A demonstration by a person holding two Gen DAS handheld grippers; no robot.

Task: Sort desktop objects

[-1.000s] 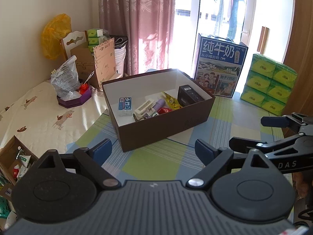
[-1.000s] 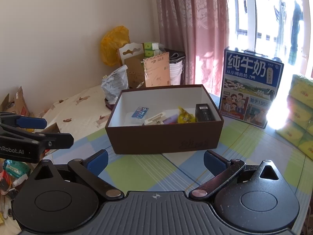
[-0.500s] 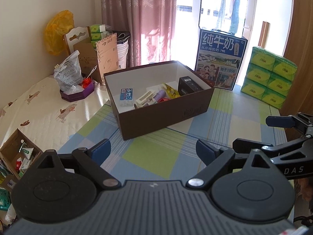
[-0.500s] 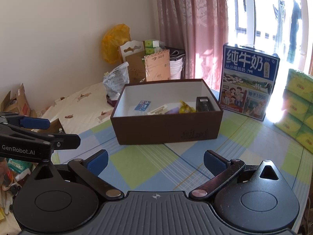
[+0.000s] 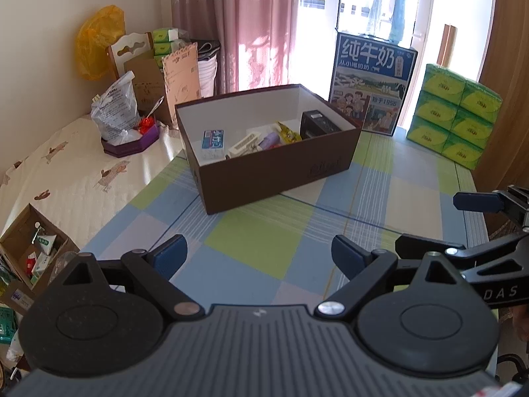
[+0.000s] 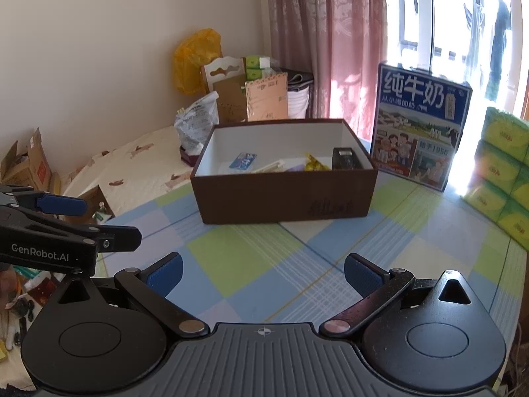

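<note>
Both hand-held grippers sit farther back from the brown box (image 5: pixel 277 162) than a second ago, so more of the checked tabletop (image 5: pixel 258 244) now shows in front of it and the box looks smaller in each wrist view. Left hand-held gripper (image 5: pixel 259 254) is released, its blue pads wide apart with nothing between them, hovering over the tabletop. Right hand-held gripper (image 6: pixel 263 273) is released too, jaws spread and empty.

The brown box stands open near the middle of the tabletop. Inside it lie a blue and white packet (image 5: pixel 212 139) toward the left, a white holder (image 5: pixel 243 145), a purple item (image 5: pixel 269 139), a yellow wrapper (image 5: pixel 288 133) and a black case (image 5: pixel 319 125) at the right end. Behind the box stands a blue milk carton (image 5: pixel 372 82), with stacked green tissue packs (image 5: pixel 454 114) to its right.
</note>
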